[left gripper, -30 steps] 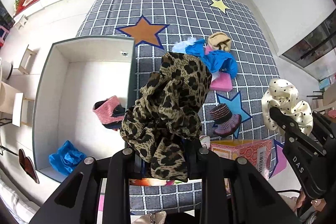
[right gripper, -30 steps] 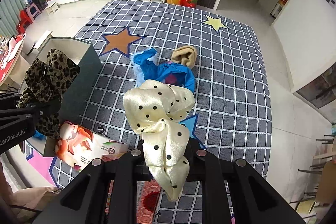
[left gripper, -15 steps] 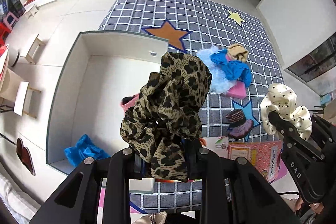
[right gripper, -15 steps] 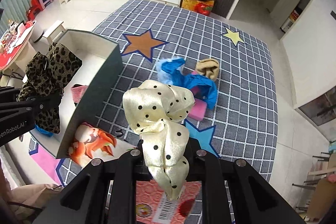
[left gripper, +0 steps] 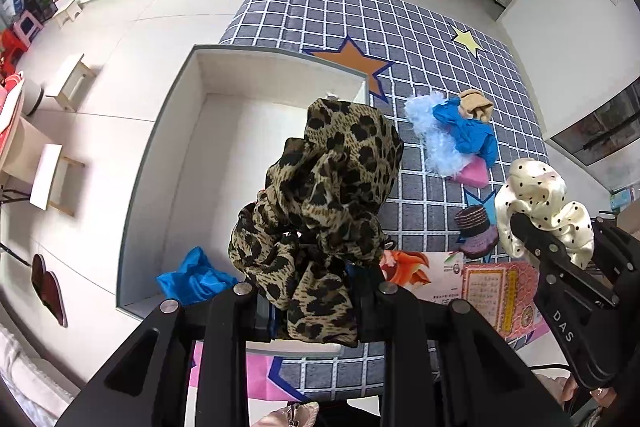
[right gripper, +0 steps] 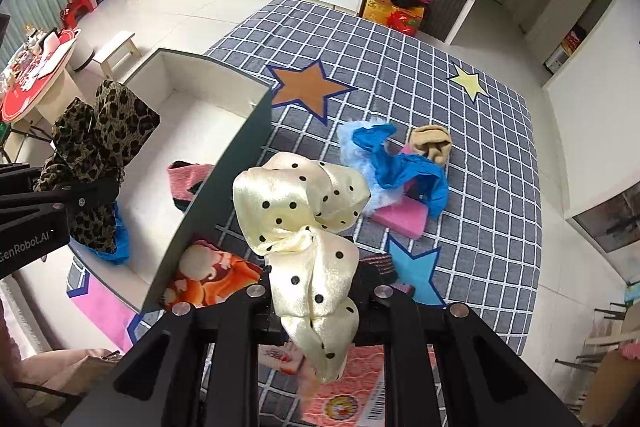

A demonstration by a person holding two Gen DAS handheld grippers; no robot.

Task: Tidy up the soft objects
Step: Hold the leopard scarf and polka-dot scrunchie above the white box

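Two tools clamped – left tool (left gripper: 316, 301) on crumpled leopard-print scarf (left gripper: 320, 195), right tool (right gripper: 316, 301) on cream polka-dot satin (right gripper: 308, 227)

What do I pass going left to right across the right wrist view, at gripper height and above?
leopard-print cloth → white box → cream polka-dot cloth → blue cloth → tan sock
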